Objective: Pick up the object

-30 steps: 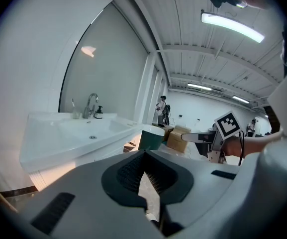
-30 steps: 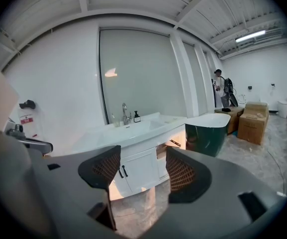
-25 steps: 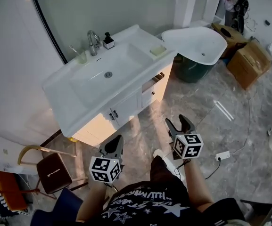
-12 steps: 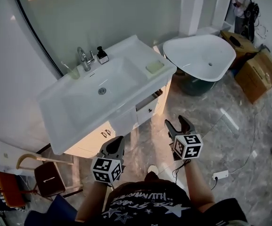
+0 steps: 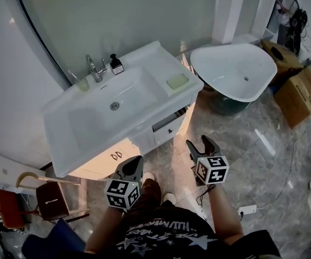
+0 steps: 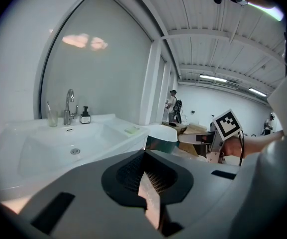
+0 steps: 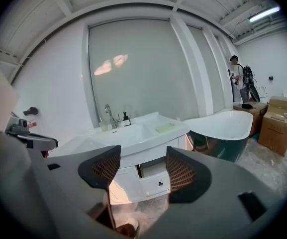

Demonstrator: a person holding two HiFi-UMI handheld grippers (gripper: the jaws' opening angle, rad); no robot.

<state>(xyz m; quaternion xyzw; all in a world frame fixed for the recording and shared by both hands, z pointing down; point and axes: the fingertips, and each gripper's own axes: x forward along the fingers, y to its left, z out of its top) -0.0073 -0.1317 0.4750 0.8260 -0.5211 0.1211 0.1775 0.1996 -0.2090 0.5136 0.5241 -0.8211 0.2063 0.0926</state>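
Bathroom washbasin (image 5: 85, 128) stands ahead, left claw (image 5: 136, 161) pinched together, right claw (image 5: 198, 142) spread wide, shirt lettering (image 5: 163, 224) unreadable.

White vanity sink (image 5: 69, 125), freestanding bathtub (image 5: 236, 72), marble floor (image 5: 263, 161), cardboard boxes (image 5: 303, 93).

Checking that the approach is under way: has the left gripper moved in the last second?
Yes. In the head view the left gripper has come nearer the vanity cabinet; the gap between them has narrowed.

Head cam down, gripper cams fwd (sink (image 5: 90, 124) shared)
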